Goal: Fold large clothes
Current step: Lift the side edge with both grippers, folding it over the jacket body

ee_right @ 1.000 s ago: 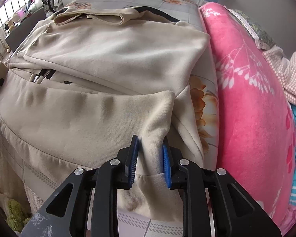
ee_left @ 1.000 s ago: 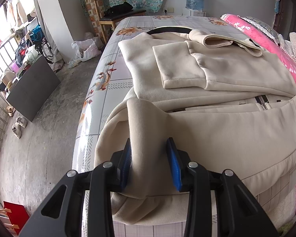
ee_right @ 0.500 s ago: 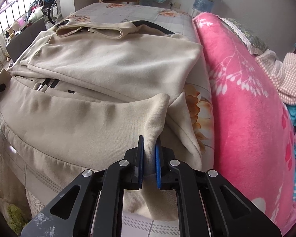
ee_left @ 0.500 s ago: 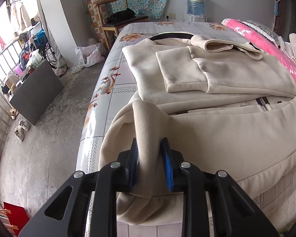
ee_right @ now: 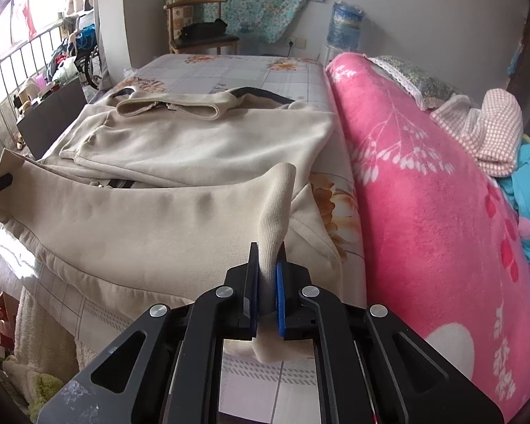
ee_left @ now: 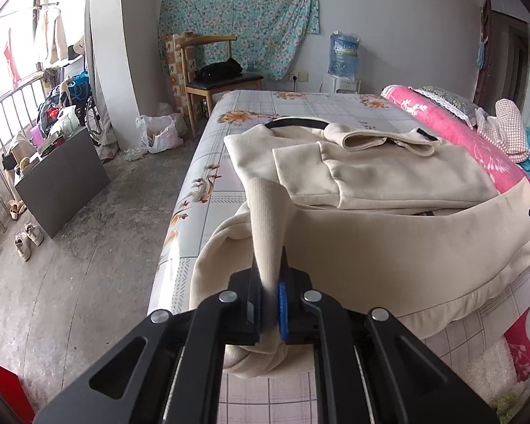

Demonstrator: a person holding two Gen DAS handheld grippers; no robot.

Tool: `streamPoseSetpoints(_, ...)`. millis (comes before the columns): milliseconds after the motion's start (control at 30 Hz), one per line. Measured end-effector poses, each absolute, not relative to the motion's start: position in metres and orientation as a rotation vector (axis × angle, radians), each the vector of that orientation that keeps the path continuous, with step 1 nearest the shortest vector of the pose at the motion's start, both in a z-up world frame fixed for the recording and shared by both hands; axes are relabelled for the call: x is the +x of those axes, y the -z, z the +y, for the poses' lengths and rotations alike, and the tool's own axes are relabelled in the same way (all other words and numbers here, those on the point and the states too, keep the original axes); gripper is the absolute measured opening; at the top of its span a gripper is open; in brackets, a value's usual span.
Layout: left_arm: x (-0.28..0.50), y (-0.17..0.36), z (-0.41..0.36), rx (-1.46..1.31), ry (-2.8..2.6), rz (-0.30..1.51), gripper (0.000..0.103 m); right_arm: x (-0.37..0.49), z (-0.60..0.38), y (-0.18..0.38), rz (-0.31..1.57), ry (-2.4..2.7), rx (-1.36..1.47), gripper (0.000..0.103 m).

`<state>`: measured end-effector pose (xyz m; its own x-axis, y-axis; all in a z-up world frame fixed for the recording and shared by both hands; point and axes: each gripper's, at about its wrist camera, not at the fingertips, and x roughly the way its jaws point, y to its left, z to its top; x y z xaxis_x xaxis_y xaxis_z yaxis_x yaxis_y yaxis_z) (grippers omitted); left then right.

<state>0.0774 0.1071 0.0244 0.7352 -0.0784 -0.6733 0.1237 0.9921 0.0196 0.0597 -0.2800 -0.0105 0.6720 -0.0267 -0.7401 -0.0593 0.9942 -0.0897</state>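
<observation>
The bed (ee_left: pixel 293 106), under a pale checked flowered sheet, carries a rolled pink blanket (ee_right: pixel 424 205) along its far side. A beige jacket (ee_left: pixel 388 173) lies across the bed beside the blanket, sleeves folded over its chest, its lower hem raised off the near edge. The left gripper (ee_left: pixel 269 279) has its fingers pinching the ribbed hem at one corner. The right gripper (ee_right: pixel 267 275) has its fingers pinching the hem at the other corner, next to the blanket.
</observation>
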Motion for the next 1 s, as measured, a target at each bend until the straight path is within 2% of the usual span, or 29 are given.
streamPoseSetpoints(300, 0.052, -0.061, 0.116, -0.025, 0.147, 0.629, 0.006, 0.037, -0.288, -0.017, 0.736, -0.018, -0.033, 0.004)
streamPoseSetpoints(567, 0.079, -0.108, 0.111, -0.001, 0.189, 0.535, 0.006, 0.050, -0.291, -0.054, 0.612, -0.023, -0.050, 0.004)
streamPoseSetpoints(800, 0.157, -0.143, 0.102, 0.064, 0.189, 0.497, 0.006, 0.118, -0.303, -0.092, 0.519, -0.053, -0.063, 0.004)
streamPoseSetpoints(1000, 0.267, -0.137, 0.092, 0.064, 0.205, 0.600, 0.006, 0.223, -0.323, -0.088, 0.586, -0.081, 0.010, 0.004)
